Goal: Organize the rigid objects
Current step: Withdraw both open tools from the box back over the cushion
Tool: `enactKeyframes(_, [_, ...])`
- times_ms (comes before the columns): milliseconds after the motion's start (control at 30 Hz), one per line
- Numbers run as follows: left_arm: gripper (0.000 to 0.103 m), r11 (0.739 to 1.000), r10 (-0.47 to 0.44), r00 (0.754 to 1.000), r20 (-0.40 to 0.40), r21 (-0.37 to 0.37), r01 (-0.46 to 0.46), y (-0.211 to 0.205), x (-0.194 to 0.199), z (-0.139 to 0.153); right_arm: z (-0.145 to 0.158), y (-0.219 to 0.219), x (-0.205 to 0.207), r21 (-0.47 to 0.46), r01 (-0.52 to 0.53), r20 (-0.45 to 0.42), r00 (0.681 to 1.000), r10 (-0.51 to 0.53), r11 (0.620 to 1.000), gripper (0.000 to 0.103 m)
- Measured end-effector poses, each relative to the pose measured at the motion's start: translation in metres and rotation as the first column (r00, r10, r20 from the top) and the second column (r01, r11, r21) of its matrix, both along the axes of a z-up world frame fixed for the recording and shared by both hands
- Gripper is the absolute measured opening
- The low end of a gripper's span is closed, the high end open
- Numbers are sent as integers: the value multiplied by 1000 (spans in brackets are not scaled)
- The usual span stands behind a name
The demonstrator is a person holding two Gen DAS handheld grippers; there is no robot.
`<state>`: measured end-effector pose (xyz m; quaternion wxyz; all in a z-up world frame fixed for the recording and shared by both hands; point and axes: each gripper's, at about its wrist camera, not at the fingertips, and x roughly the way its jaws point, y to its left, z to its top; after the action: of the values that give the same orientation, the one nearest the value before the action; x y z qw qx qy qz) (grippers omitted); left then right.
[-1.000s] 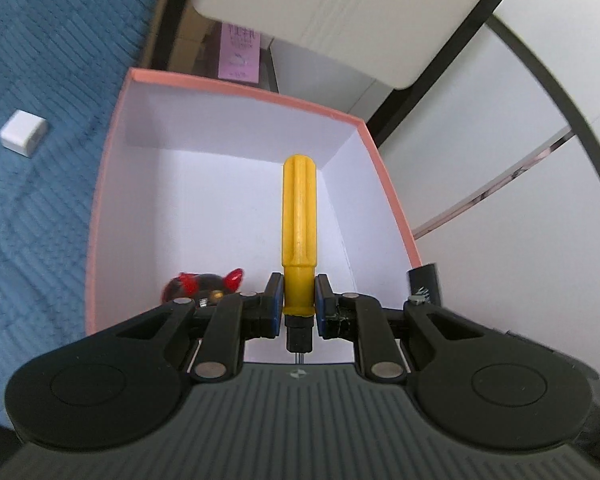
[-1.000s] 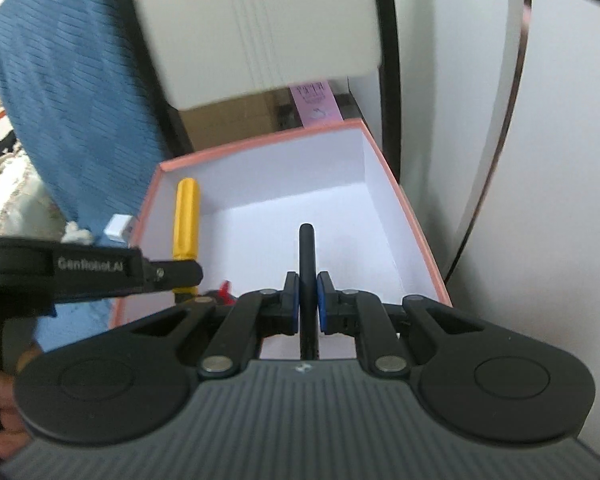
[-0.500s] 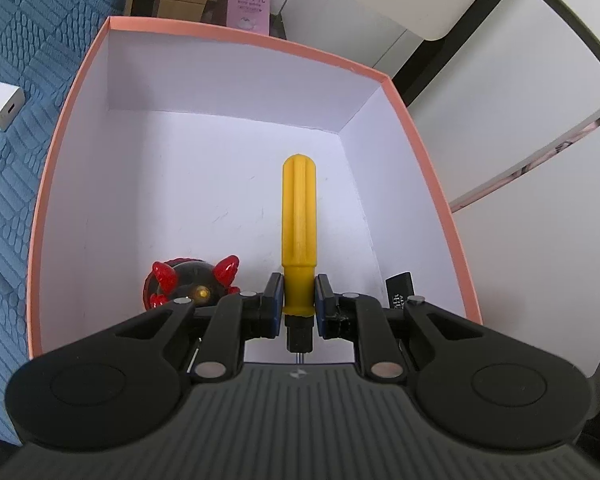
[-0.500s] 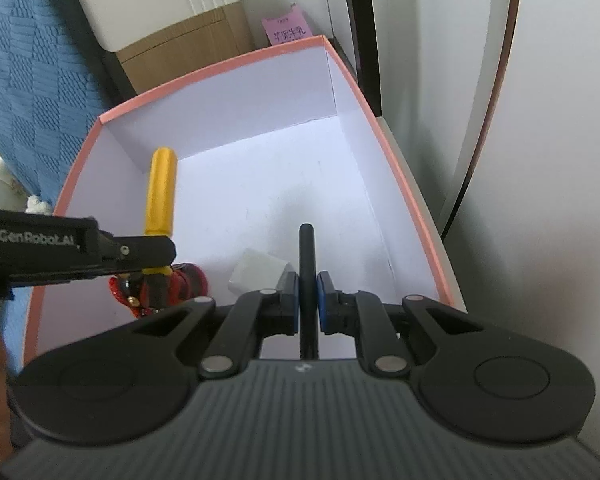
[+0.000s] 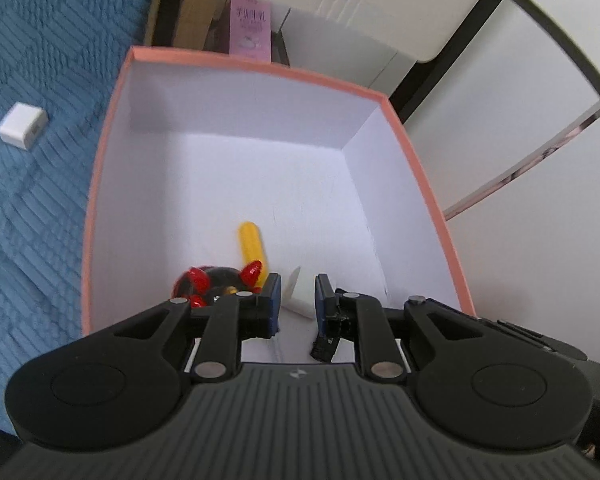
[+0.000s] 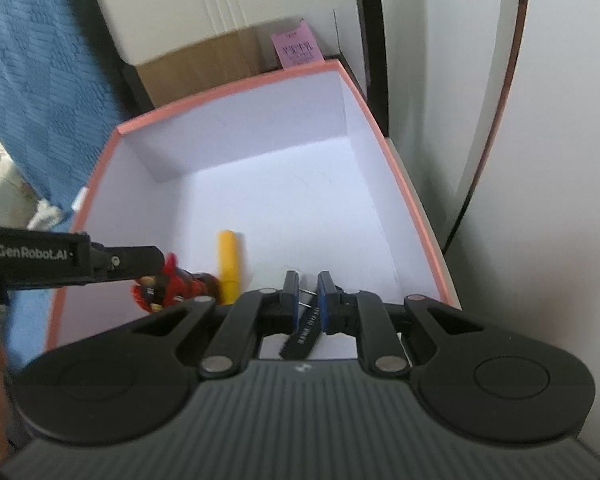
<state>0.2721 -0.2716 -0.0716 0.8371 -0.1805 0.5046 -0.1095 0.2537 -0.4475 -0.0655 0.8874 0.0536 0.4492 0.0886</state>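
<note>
A pink-rimmed white box [image 5: 100,184] [image 6: 420,236] lies below both grippers. A yellow-handled screwdriver [image 5: 252,246] [image 6: 228,264] lies on its floor beside a red and black toy [image 5: 210,280] [image 6: 168,284] and a white block [image 5: 300,292]. My left gripper [image 5: 296,300] is open and empty above the box's near side. My right gripper [image 6: 308,296] is open; a black stick-shaped object [image 6: 304,330] lies loose below its jaws, also visible in the left wrist view [image 5: 326,344]. The left gripper's side [image 6: 72,260] shows in the right wrist view.
A small white charger cube [image 5: 22,126] lies on the blue quilted cover [image 5: 40,60] left of the box. A pink carton [image 5: 250,26] and a cardboard box [image 6: 204,68] stand behind it. White cabinet panels [image 6: 540,160] are on the right.
My left gripper opened and dropped the yellow screwdriver into the box. My right gripper opened and released the black object. Both grippers rose slightly.
</note>
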Motion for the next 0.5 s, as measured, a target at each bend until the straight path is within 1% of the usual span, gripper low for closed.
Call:
enactKeyframes(200, [20, 1000, 21, 997, 79, 8, -21, 26, -23, 38, 38, 20, -19, 20, -25, 75, 997, 24, 999, 14])
enactKeyframes(300, [20, 999, 37, 992, 119, 2, -37, 40, -36, 58, 55, 30, -31, 37, -21, 112, 994, 16, 999, 14])
enactKeyframes(367, [20, 999, 53, 988, 148, -6, -52, 52, -45, 71, 70, 40, -41, 39, -37, 142, 989, 31, 999, 14])
enactKeyframes(500, [20, 997, 72, 975, 212, 17, -77, 75, -67, 97, 95, 60, -55, 45, -74, 187, 980, 64, 996, 14])
